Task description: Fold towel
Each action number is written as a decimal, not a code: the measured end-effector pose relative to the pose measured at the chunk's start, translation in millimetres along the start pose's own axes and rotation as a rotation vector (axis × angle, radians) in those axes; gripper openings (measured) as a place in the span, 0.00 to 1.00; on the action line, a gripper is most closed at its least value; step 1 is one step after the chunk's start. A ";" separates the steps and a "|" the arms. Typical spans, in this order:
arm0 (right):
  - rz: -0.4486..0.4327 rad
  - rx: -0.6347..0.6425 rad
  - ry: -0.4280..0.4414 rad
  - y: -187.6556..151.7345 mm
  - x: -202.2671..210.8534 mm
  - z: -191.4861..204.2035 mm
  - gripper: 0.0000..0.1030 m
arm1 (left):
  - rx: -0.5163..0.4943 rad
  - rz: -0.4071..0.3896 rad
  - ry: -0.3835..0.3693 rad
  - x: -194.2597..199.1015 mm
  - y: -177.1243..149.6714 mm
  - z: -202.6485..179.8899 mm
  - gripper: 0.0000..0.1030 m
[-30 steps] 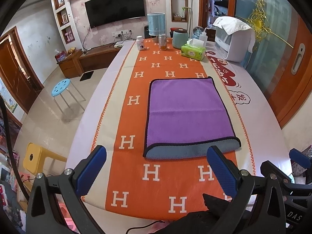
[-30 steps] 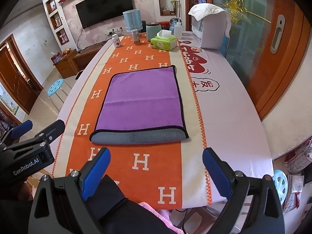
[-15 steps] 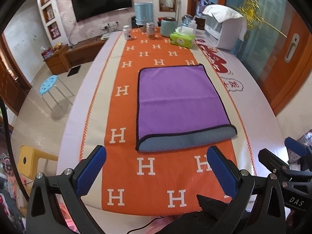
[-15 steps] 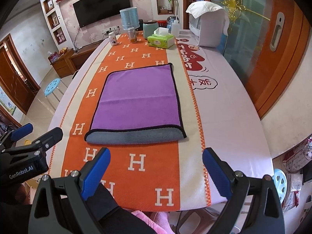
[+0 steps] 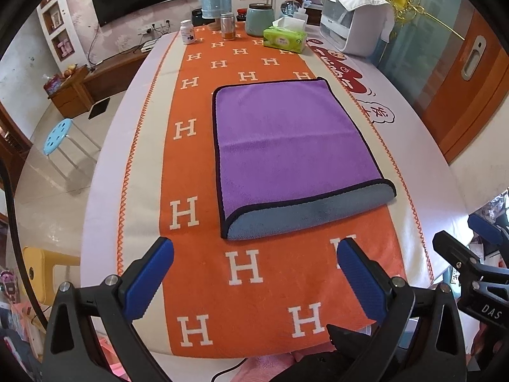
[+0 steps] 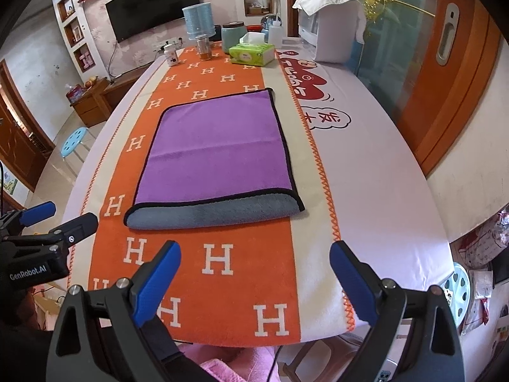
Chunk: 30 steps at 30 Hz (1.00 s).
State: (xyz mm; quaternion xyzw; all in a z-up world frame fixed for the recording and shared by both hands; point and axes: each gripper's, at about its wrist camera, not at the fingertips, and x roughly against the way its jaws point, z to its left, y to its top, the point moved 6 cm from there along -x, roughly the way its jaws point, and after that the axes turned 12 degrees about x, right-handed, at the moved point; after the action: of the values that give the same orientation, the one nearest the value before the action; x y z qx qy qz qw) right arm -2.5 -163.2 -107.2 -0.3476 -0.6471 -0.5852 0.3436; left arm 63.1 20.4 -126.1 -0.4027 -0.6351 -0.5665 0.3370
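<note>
Gaping empty, both hand-held grippers: left (image 5: 254,270), right (image 6: 254,267); towel (image 5: 292,149) apart.

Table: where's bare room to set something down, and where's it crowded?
Free: the orange runner between the towel fold and the near table edge, and the white cloth right of the towel. Crowded: the far end, with tissue box, jars and white appliance.
</note>
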 end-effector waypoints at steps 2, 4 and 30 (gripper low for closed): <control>-0.002 -0.004 -0.007 -1.2 -3.2 0.8 0.90 | -0.001 -0.001 -0.009 -3.3 3.1 3.5 0.99; -0.006 -0.004 -0.015 -1.8 -5.9 1.0 0.90 | 0.000 -0.003 -0.013 -7.3 6.4 7.8 0.99; -0.031 0.293 0.075 19.0 -70.3 -11.3 0.73 | -0.017 0.087 -0.011 -83.2 23.6 19.7 0.81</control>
State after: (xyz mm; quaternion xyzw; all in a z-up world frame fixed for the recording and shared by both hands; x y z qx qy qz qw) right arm 50.8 -176.4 -156.3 -0.2615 -0.7175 -0.5024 0.4055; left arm 122.0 29.9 -191.8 -0.4359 -0.6139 -0.5545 0.3545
